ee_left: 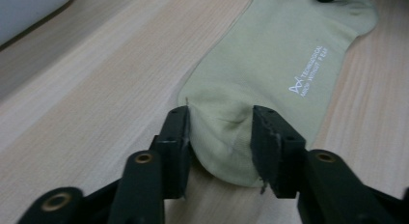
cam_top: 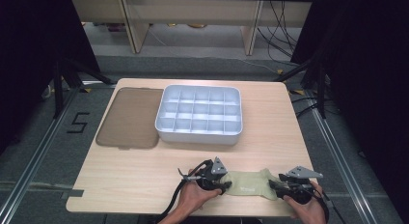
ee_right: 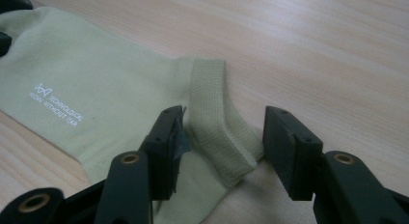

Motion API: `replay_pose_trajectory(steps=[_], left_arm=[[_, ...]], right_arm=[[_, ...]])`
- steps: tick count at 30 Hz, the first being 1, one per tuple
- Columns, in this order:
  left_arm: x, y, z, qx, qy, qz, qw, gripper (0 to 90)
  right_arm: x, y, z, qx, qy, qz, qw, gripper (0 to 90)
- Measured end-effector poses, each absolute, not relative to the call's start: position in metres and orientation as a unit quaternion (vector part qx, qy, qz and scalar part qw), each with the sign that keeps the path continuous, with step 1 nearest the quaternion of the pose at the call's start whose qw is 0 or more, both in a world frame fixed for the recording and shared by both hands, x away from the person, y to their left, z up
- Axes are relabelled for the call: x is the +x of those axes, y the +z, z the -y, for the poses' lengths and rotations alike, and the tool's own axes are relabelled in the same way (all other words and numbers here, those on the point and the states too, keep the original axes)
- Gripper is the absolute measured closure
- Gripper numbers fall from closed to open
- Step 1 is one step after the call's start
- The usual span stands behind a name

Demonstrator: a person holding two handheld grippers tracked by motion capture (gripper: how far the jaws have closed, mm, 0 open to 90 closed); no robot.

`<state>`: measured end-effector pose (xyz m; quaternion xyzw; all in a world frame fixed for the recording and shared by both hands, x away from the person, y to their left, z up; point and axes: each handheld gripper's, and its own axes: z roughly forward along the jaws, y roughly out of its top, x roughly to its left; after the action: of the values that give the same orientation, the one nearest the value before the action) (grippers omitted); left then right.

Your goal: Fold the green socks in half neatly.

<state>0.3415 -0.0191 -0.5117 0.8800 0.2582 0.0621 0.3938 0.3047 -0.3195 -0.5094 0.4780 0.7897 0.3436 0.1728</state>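
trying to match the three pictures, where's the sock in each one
High view: the sock lies at the table's near edge, between the two grippers.
Left gripper view: centre to upper right, toe end between the jaws.
Right gripper view: left and centre, ribbed cuff between the jaws.
Shared landmark: its white printed lettering.

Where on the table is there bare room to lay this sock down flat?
Bare wood runs left of the left gripper, below the brown lid, and right of the white divided tray to the table edge. The near edge is crowded: the sock lies between the left gripper and right gripper.
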Motion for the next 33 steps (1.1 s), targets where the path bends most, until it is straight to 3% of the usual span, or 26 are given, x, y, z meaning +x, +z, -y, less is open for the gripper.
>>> replay_pose_trajectory(steps=[4, 8, 21, 33], left_arm=[[0.342, -0.514, 0.019, 0.867, 0.039, -0.271, 0.417, 78.4], [0.345, -0.515, 0.018, 0.861, 0.027, -0.277, 0.425, 84.2], [0.344, -0.499, 0.002, 0.856, 0.024, -0.279, 0.434, 85.8], [0.334, -0.477, -0.079, 0.839, 0.047, -0.318, 0.438, 85.7]], right_arm=[[0.302, -0.509, 0.32, 0.501, 0.364, -0.772, 0.141, 68.3], [0.305, -0.511, 0.323, 0.492, 0.365, -0.776, 0.152, 77.4], [0.299, -0.492, 0.309, 0.454, 0.381, -0.789, 0.158, 79.9], [0.321, -0.477, 0.245, 0.395, 0.407, -0.811, 0.141, 79.9]])
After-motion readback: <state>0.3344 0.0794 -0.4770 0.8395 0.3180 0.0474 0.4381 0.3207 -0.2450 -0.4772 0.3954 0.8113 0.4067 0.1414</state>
